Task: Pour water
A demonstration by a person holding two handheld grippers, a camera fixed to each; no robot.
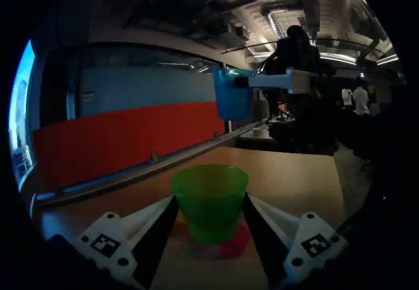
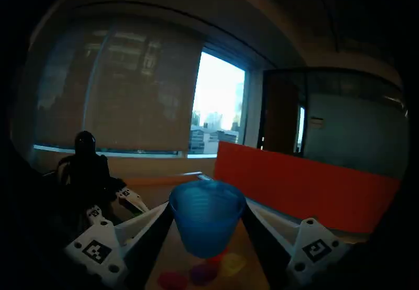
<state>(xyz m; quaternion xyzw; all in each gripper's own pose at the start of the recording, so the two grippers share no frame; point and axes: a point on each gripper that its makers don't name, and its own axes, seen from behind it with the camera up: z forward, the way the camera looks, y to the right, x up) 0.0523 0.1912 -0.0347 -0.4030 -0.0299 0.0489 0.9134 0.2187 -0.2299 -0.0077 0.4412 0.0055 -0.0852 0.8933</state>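
Left hand-held gripper (image 1: 209, 206): I see both of its white fingers pressed against the sides of a green cup (image 1: 210, 201), so it is gripping it. That cup is translucent plastic, tapered and round-rimmed, low over the wooden table (image 1: 293, 175), with a reddish disc (image 1: 236, 242) just beneath it; I cannot tell whether it touches the table. Right hand-held gripper (image 2: 207, 222) is likewise closed on a blue cup (image 2: 207, 219), ribbed, translucent and the same tapered shape. In the left gripper view, this blue cup hangs upright well above the green one and beyond it, nothing between them.

I count two cups, one per gripper. Below the blue cup, three flat coloured discs lie on the table: red (image 2: 172, 278), purple (image 2: 202, 272) and yellow (image 2: 233, 261). A smooth red panel (image 2: 309, 185) runs along the table's far edge. Beside it, a bright window (image 2: 217, 107) shows city buildings. Two people (image 1: 354, 97) stand far off.
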